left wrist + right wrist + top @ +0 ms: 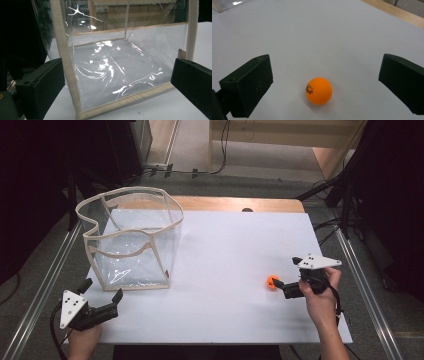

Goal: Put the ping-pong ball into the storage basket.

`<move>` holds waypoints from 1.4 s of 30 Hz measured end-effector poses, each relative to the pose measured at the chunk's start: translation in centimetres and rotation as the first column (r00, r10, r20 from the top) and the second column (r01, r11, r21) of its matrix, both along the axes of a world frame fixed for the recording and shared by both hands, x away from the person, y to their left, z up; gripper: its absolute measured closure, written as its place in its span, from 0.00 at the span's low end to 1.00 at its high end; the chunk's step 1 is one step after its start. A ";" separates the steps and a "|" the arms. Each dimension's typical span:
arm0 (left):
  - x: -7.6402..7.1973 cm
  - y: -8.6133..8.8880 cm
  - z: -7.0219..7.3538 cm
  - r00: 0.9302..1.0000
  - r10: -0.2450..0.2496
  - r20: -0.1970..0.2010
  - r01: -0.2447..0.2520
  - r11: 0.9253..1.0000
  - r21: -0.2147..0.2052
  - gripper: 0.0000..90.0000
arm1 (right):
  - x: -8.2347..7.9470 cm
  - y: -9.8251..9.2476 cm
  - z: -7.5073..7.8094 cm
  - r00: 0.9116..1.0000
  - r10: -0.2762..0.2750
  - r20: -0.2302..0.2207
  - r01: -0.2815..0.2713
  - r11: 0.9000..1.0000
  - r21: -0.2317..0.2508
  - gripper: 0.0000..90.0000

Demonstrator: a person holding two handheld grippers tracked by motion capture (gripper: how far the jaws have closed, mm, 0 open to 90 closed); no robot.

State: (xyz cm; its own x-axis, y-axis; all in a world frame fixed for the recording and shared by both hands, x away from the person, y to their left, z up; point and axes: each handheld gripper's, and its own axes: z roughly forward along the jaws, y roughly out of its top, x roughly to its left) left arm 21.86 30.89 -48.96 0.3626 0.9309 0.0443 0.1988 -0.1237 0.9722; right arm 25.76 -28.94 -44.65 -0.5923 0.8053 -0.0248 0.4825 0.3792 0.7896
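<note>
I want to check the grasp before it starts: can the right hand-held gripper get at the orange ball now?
Probably yes. The right hand-held gripper is open, and the orange ball lies on the white table cover between its jaws, touching neither. Nothing stands in the way.

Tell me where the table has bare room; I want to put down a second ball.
Widest bare patch: the white sheet between the clear bag and the orange ball. Also bare is the near strip between the left gripper and the right gripper. It is crowded at the bag's near corner, where the left gripper waits open, and around the ball, which lies between the right gripper's open jaws.
</note>
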 end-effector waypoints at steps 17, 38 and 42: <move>0.0 0.0 0.0 1.000 -0.002 -0.001 0.002 1.000 -0.001 0.00 | 2.3 1.0 0.5 0.993 0.034 -0.111 -0.042 0.996 -0.077 0.00; 0.0 0.0 0.0 1.000 -0.001 -0.002 0.001 1.000 0.000 0.00 | 4.7 1.8 -0.8 0.928 0.042 -0.370 -0.123 0.972 -0.201 0.00; 0.0 0.0 0.0 1.000 -0.001 -0.002 0.001 1.000 -0.001 0.00 | 4.9 2.1 -1.1 0.918 0.058 -0.392 -0.150 0.966 -0.210 0.02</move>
